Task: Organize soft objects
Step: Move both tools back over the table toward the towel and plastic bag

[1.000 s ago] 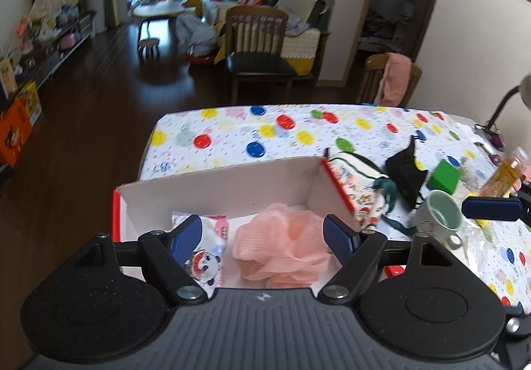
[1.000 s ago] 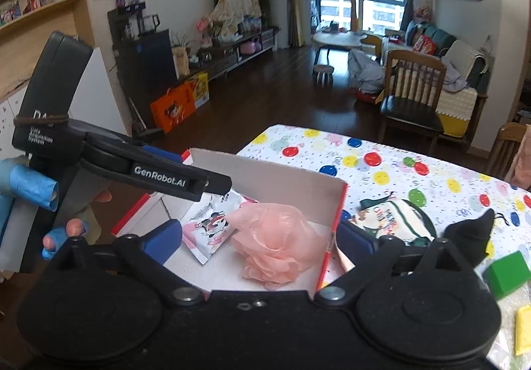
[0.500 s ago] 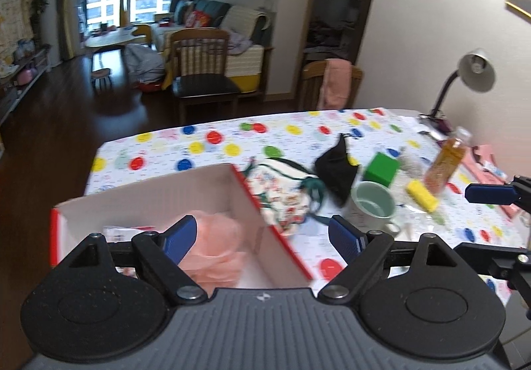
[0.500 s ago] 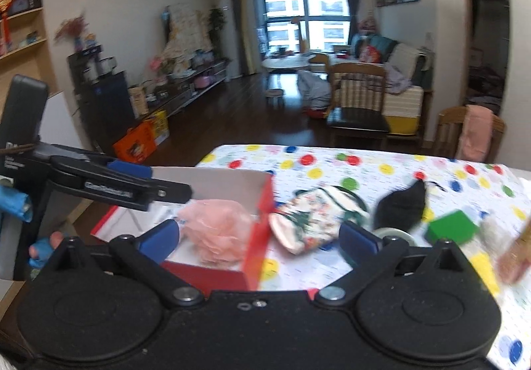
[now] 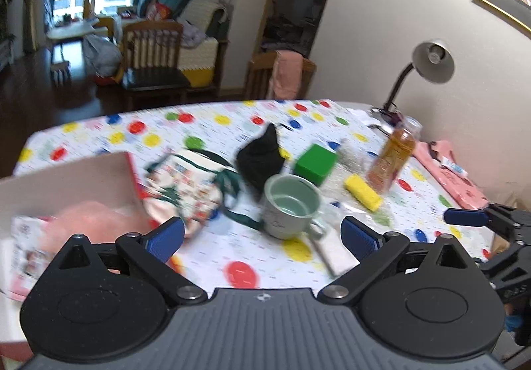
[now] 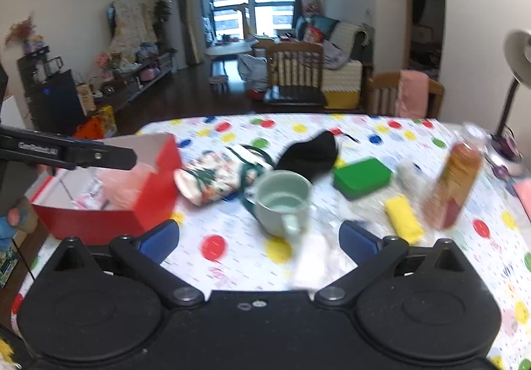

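- Left gripper (image 5: 262, 235): jaws opening, spread wide, nothing between the pads; a green mug (image 5: 290, 206) on the table (image 5: 205, 127) stands just beyond the gap.
- Right gripper (image 6: 259, 237): jaws spread wide, empty; the same mug (image 6: 282, 200) sits ahead of the gap.
- Printed pouch (image 5: 184, 187) lies on the table just right of the red box (image 6: 146, 197), left of the mug and ahead of the left gripper's left finger (image 5: 164, 237).
- Black cloth (image 5: 262, 155) lies past the mug, toward the table's middle, between pouch and green block (image 5: 315, 164).
- Pink puff (image 5: 96, 224) and a printed packet (image 5: 25, 237) rest inside the box, at the table's left edge.
- Yellow roll (image 6: 403, 219) and bottle (image 6: 454, 184) stand toward the right edge.
- Both views smeared by motion; box contents and a clear wrapper by the mug are hard to read. Box cut off at the left-wrist frame's edge.
- Both grippers tilt down toward the table; the left gripper's arm crosses the right-wrist view at left, fingertips of the holding hand (image 6: 15, 217) showing below it.
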The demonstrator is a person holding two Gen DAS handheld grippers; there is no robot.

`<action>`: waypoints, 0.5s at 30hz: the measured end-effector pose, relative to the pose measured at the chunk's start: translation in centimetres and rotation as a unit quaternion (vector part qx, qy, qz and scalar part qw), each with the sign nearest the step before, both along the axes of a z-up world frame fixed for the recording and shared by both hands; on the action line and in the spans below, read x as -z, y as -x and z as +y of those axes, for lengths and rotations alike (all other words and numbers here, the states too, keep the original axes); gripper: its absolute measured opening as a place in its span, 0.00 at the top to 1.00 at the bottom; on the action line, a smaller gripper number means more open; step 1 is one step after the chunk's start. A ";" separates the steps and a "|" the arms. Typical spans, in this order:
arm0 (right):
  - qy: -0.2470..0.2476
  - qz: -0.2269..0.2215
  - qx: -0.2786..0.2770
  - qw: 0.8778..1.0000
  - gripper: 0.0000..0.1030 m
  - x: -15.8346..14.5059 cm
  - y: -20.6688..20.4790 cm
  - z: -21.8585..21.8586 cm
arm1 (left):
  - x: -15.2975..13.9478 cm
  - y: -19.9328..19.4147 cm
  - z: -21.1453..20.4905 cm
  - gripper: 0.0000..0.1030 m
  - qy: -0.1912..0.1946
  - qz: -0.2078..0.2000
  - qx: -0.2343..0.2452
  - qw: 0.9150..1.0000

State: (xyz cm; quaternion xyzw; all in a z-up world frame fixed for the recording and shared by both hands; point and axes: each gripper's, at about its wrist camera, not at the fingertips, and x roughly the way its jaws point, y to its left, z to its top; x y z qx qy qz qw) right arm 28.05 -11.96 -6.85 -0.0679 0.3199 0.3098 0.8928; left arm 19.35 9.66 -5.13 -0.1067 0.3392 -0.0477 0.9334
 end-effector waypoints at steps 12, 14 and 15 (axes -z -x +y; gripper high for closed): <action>0.019 0.034 0.021 0.999 0.02 3.9 -4.9 -6.4 | 4.6 -2.8 -7.5 0.02 -0.009 0.030 0.016 0.999; 0.024 0.043 0.022 0.999 0.05 4.7 -6.1 -7.2 | 5.6 -3.2 -8.6 0.02 -0.016 0.037 0.013 0.999; 0.024 0.048 0.020 0.998 0.06 4.9 -6.7 -7.5 | 6.1 -3.5 -9.1 0.02 -0.018 0.041 0.012 0.999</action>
